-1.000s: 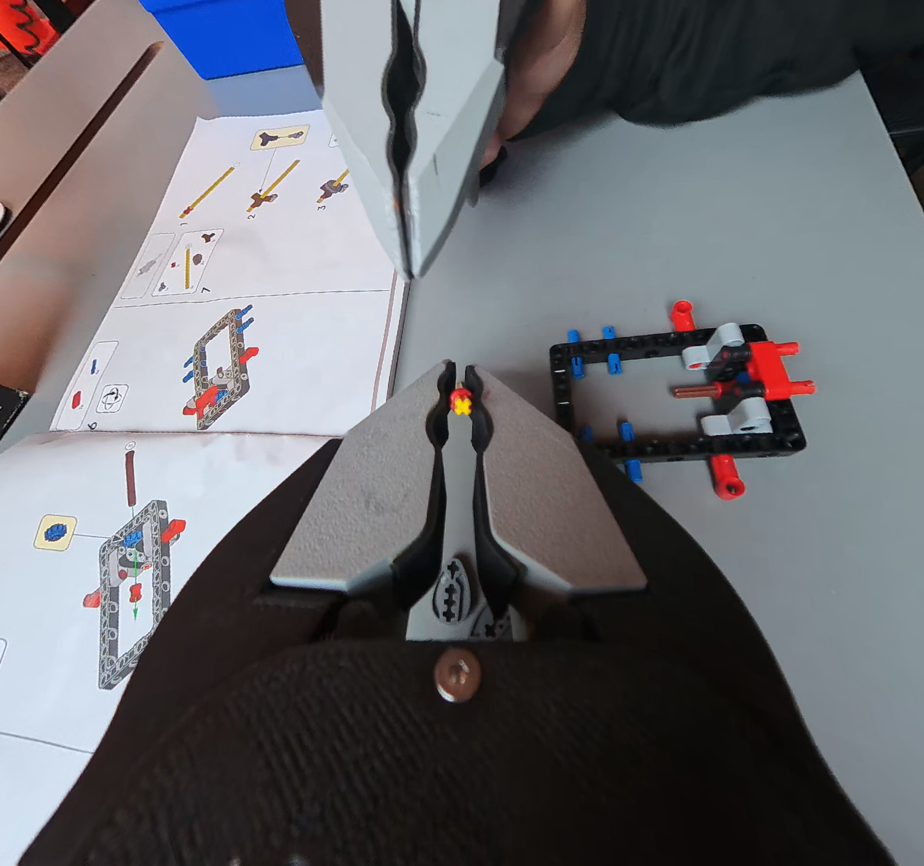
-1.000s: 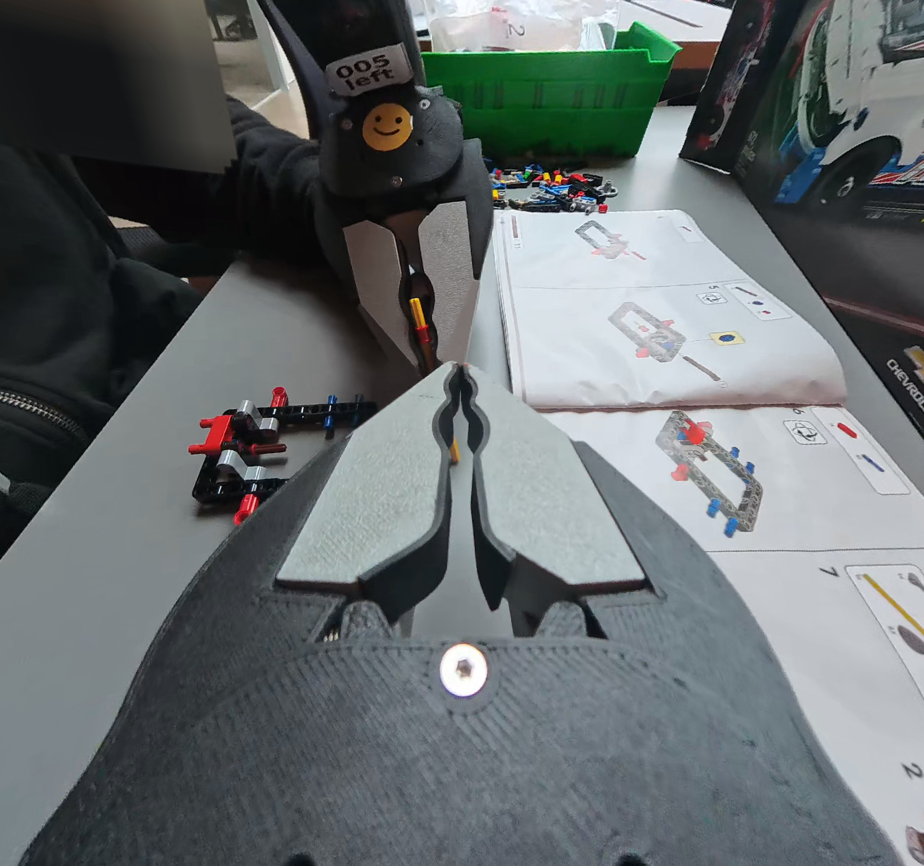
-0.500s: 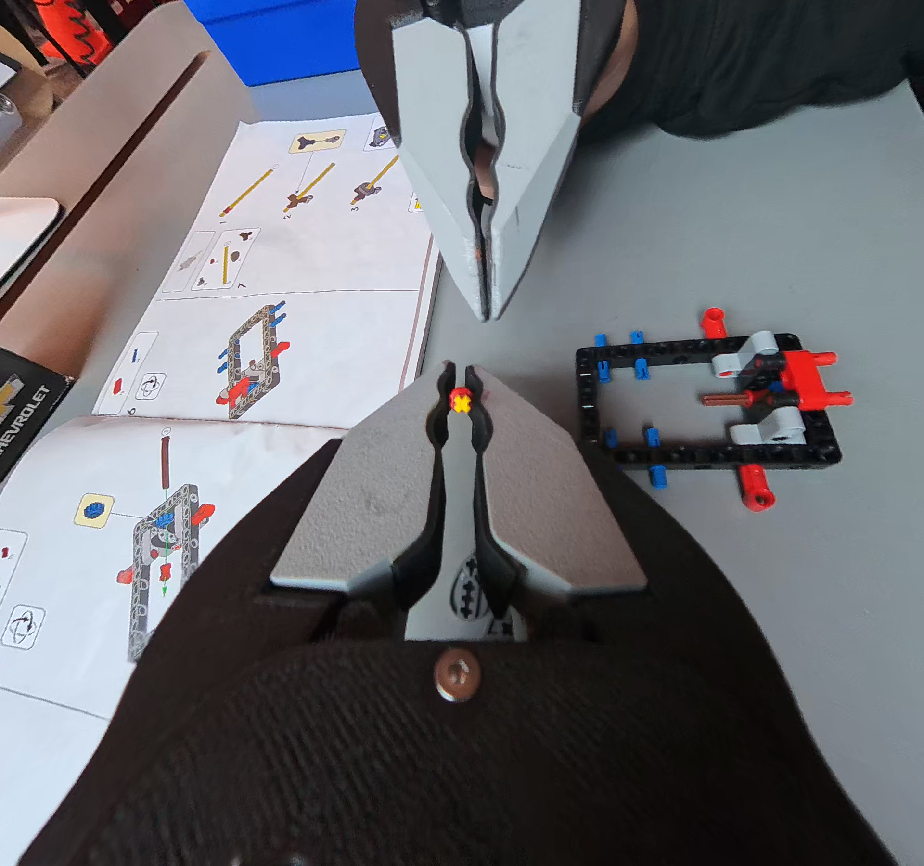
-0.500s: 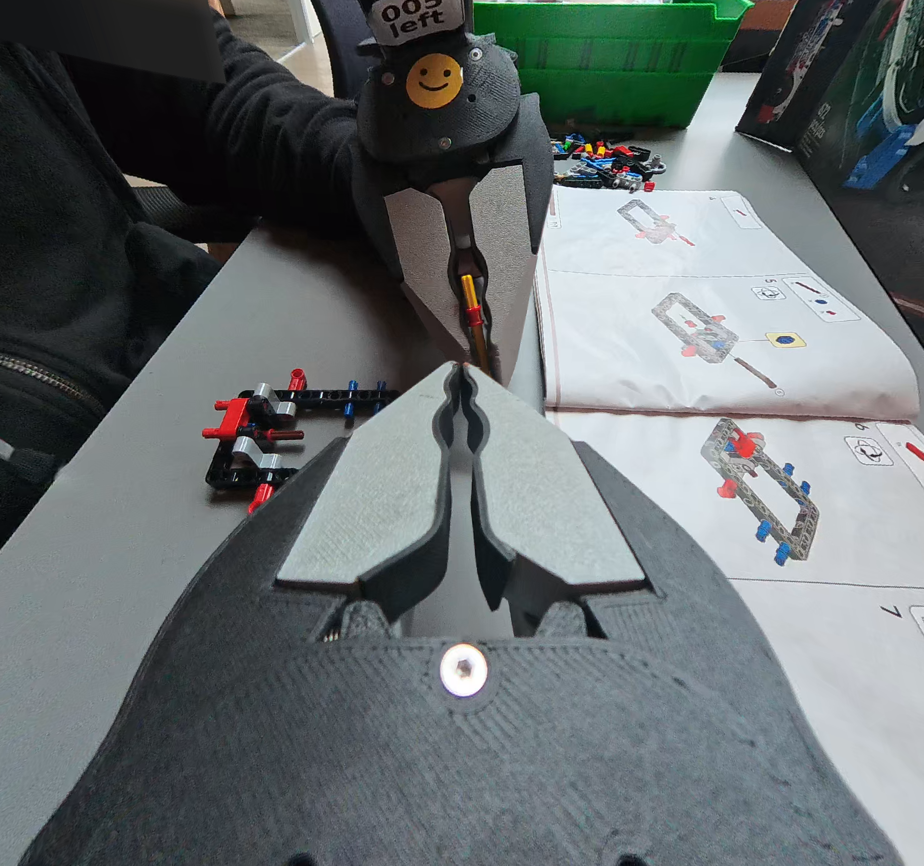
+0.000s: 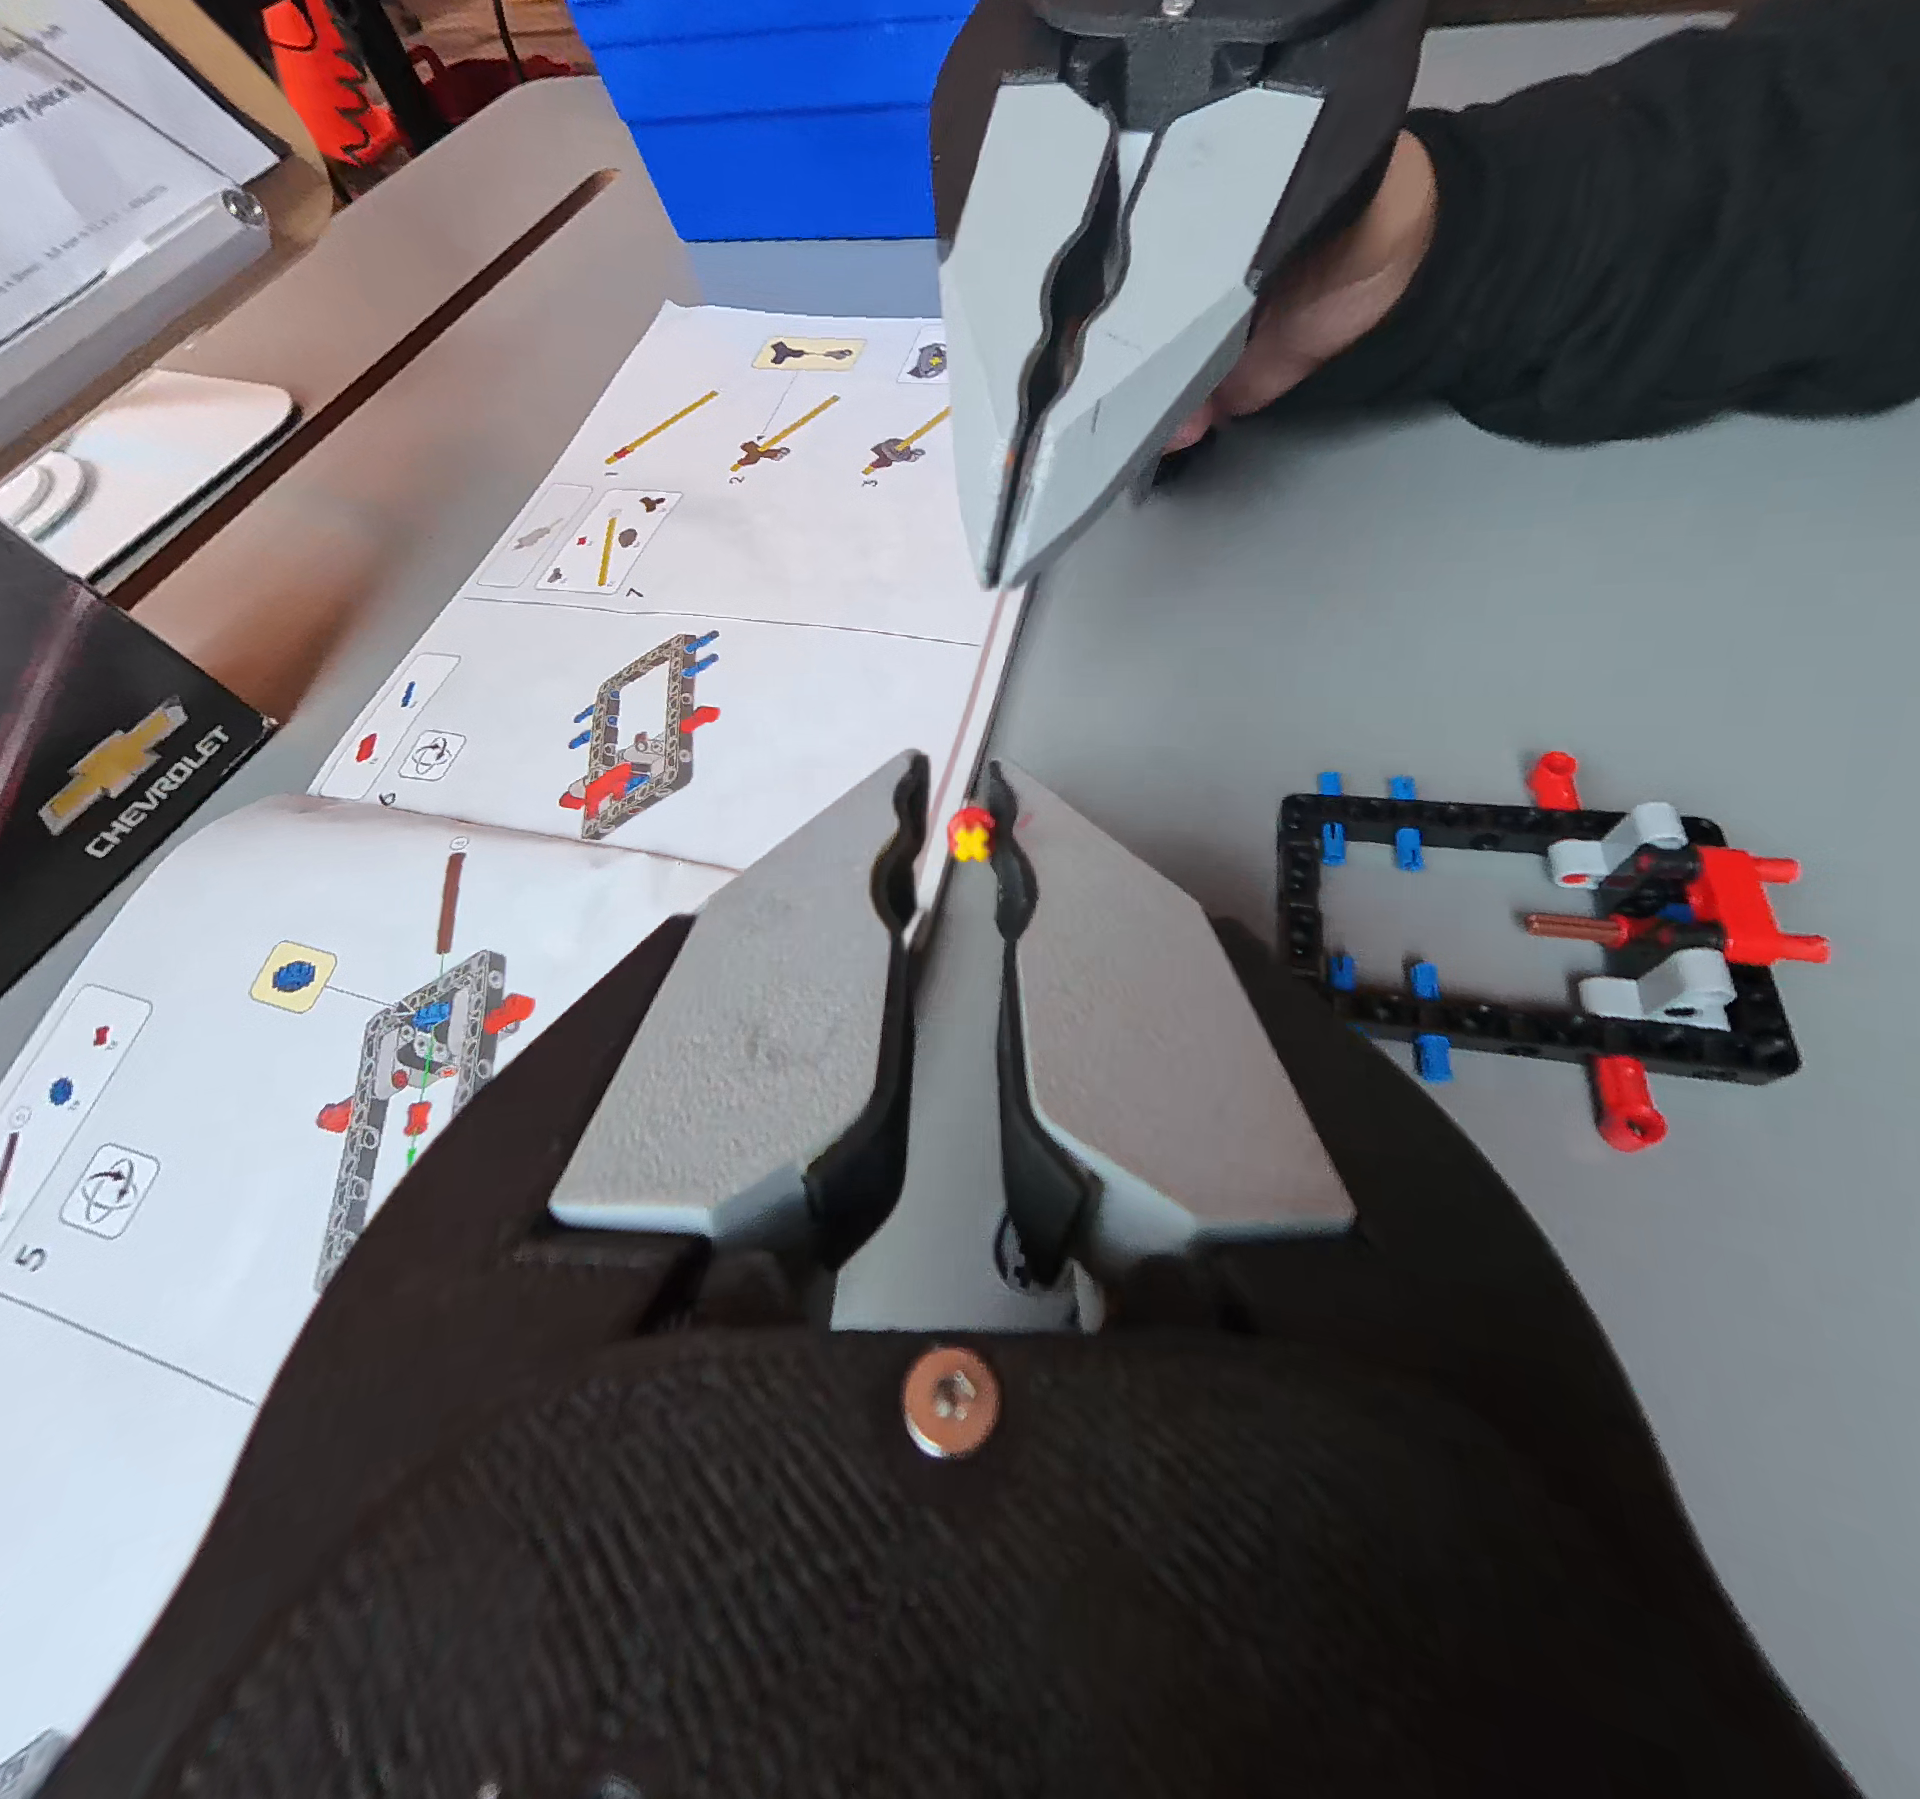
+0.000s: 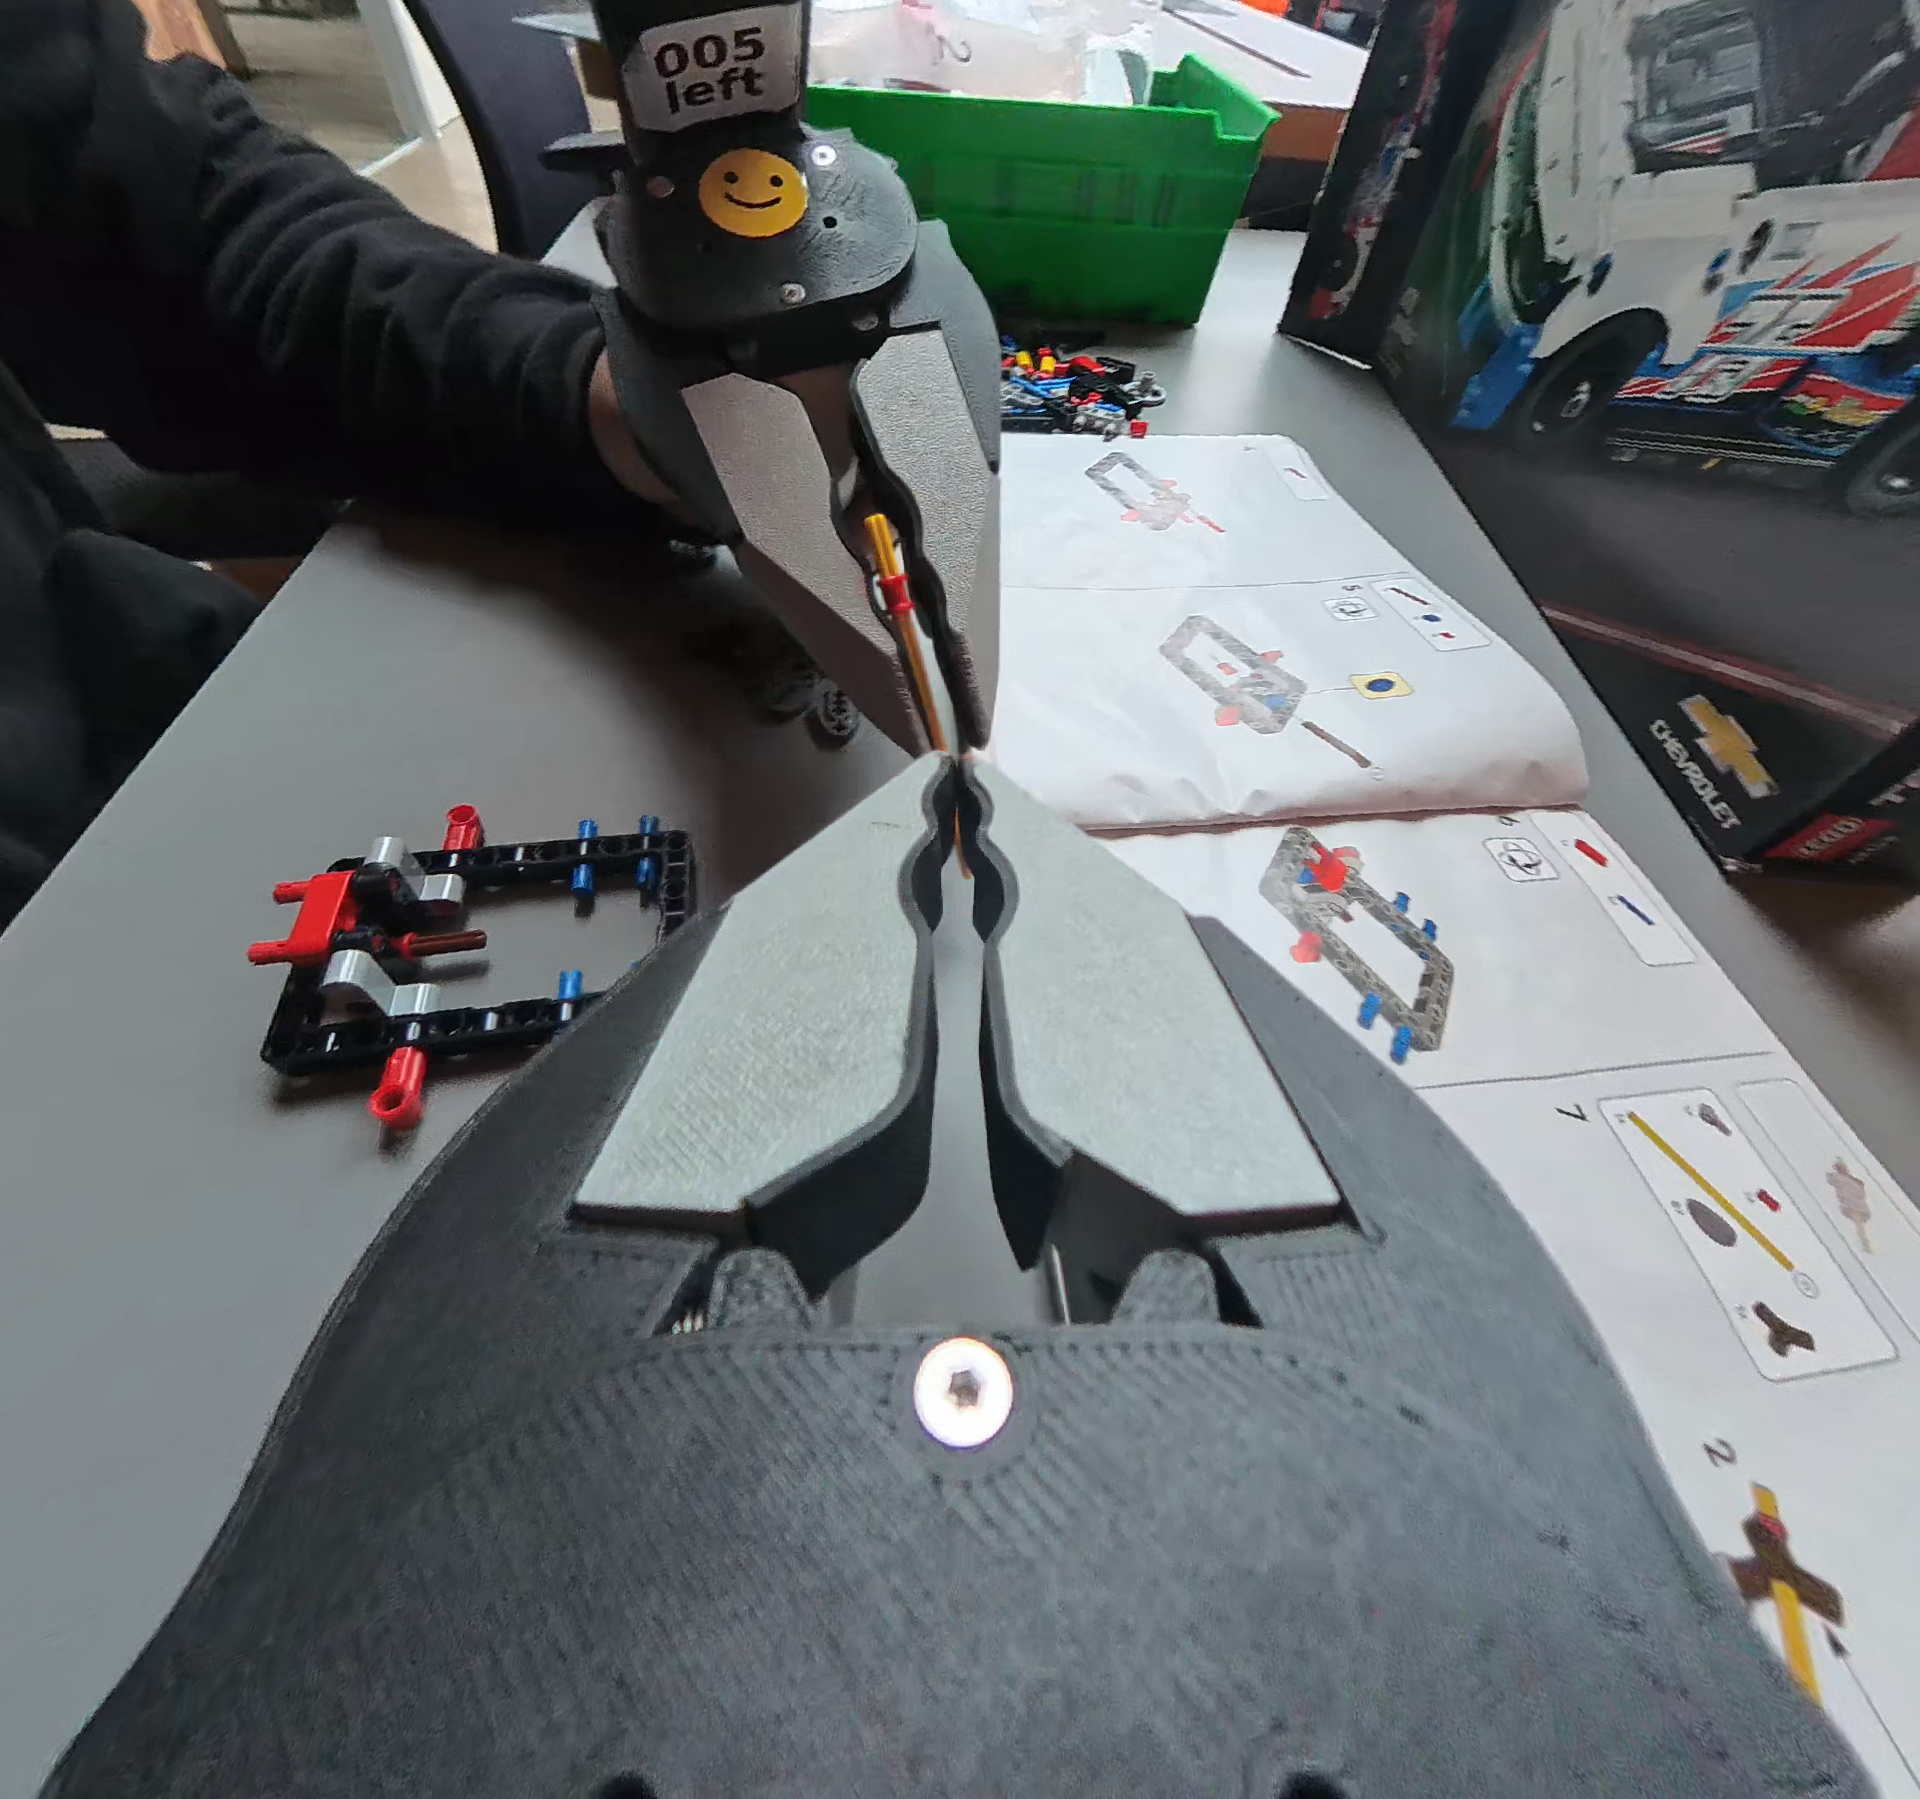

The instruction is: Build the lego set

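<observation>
A yellow axle (image 6: 909,648) with a red bush (image 5: 969,833) runs between my two grippers. My left gripper (image 5: 958,783) is open; the axle leans on its right finger with a gap on the other side. It also shows in the right wrist view (image 6: 945,736). My right gripper (image 6: 954,778) is shut on the axle's far end, tip to tip with the left one, and shows from the front in the left wrist view (image 5: 997,575). The black frame assembly (image 5: 1652,882) with red, blue and grey parts lies flat on the grey table (image 6: 322,902).
The open instruction booklet (image 5: 727,554) (image 6: 1455,710) lies beside the grippers. A blue bin (image 5: 810,87) stands behind it. A green bin (image 6: 1070,201), loose pieces (image 6: 1070,388) and the set's box (image 6: 1662,295) stand at the far side. Small dark parts (image 6: 821,700) lie under the left gripper. Both grippers' tips are close together, under 4 cm apart.
My left gripper's fingers have parted around the axle. My right gripper has come in tip to tip and now grips the axle's far end.
</observation>
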The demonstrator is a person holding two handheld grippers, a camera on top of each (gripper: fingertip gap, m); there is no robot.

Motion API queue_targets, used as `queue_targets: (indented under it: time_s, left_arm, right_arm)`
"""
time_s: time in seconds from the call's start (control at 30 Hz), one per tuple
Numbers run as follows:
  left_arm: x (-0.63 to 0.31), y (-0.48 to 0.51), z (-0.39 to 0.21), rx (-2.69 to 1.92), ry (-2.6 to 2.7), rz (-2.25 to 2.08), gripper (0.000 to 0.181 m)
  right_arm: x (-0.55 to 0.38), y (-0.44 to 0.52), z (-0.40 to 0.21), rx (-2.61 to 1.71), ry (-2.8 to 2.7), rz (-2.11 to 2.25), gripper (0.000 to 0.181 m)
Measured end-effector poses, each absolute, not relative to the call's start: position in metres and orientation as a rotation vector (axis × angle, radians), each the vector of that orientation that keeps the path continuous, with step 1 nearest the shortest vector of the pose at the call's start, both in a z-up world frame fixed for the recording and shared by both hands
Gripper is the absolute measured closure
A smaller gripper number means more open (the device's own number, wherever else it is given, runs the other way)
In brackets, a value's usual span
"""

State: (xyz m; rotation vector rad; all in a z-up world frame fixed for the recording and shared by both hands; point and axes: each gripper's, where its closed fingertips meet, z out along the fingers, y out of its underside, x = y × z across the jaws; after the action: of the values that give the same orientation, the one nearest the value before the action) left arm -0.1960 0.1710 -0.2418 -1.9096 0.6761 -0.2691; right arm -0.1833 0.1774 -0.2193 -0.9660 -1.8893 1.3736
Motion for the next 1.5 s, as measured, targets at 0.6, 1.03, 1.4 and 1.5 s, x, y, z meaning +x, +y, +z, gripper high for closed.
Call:
queue_targets:
  time_s: [0.6,1.03,1.4,1.5]
  left_arm:
    - [-0.182,0.163,-0.232,-1.847,0.735,-0.350,0.162]
    - [-0.183,0.160,-0.226,-1.854,0.669,-0.461,0.142]
    - [-0.193,0.163,-0.229,-1.869,0.655,-0.406,0.140]
    - [-0.195,0.163,-0.231,-1.885,0.651,-0.392,0.140]
  right_arm:
    - [-0.180,0.150,-0.243,-0.894,-2.090,1.247,0.148]
    - [-0.188,0.163,-0.248,-0.939,-2.023,1.131,0.173]
    - [-0.191,0.169,-0.236,-0.925,-1.924,1.127,0.154]
    - [-0.194,0.171,-0.232,-0.918,-1.891,1.130,0.148]
